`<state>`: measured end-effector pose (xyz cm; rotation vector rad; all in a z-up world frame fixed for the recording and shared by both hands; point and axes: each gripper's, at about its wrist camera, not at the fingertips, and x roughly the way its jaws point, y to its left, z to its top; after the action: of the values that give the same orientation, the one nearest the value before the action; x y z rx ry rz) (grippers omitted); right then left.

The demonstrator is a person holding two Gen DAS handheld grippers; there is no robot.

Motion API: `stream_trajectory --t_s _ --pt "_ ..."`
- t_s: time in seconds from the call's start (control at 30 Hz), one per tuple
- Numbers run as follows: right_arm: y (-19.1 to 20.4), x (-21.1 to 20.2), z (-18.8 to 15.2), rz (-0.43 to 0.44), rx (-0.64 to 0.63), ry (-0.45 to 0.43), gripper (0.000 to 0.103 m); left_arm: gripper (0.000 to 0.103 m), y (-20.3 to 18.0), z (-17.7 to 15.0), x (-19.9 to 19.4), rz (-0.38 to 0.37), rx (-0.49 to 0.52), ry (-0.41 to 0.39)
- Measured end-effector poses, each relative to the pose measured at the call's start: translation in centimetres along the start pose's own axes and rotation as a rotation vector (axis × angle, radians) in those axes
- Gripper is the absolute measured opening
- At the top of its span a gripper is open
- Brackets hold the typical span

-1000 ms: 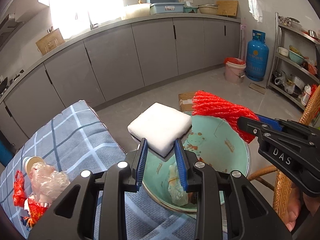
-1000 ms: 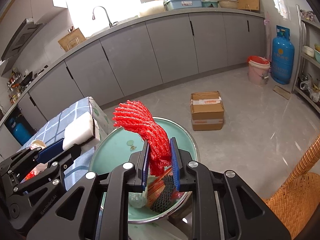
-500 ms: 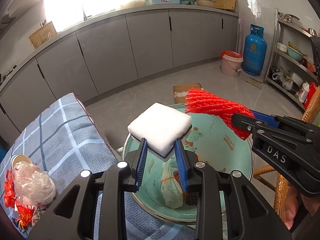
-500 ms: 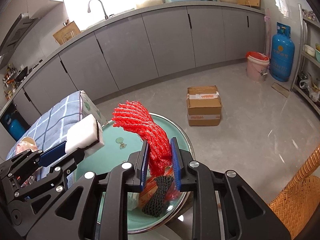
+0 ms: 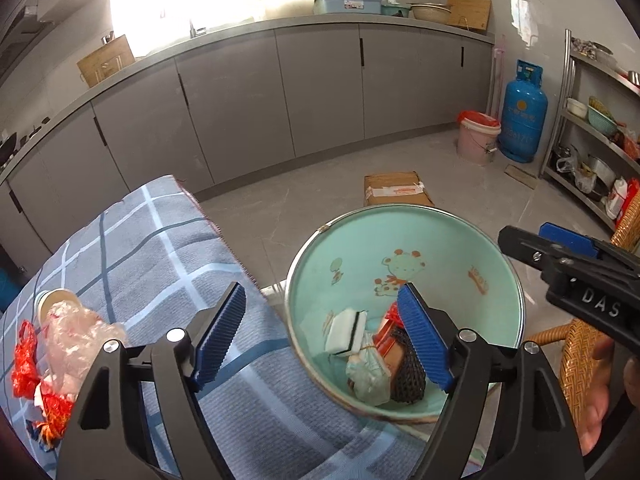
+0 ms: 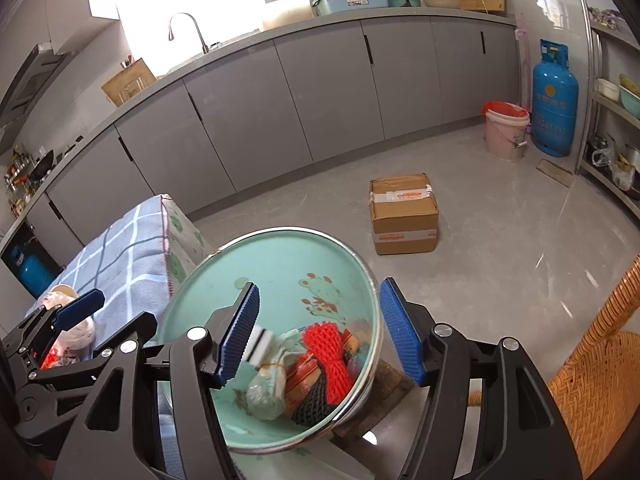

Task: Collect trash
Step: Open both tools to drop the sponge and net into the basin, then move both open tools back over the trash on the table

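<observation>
We see our left tongs [image 5: 322,334] as matte black angular arms with triangular cut-outs, round silver screws at the joints, and blue ribbed pads [image 5: 219,336] on the fingers. Our right tongs [image 6: 318,330] are built the same: black frame, silver screws, blue ribbed pads [image 6: 400,332]. In the left view, at three o'clock, their black side carries white letters "DAS".
</observation>
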<state>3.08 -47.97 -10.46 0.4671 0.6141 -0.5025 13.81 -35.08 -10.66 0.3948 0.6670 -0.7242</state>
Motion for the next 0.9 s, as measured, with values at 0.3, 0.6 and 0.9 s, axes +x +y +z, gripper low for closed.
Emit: stream_trajectory --t_s 0.3,0.6,0.9 --pt "5.2 -2.6 -0.7 0.074 -0.06 -0.004 0.069 0.084 3.3 -2.9 -5.1 0.101 -0.017 -0.042" --pt "13.6 -3.5 -2.4 0.177 -0.199 0.03 0.069 0.088 10.9 -6.9 -10.6 0.223 -0.111 -0.045" --pt "22.2 -3.2 -6.0 0.255 -0.345 0.084 0.071 0.092 22.2 -13.0 -13.7 0.436 -0.271 0.001"
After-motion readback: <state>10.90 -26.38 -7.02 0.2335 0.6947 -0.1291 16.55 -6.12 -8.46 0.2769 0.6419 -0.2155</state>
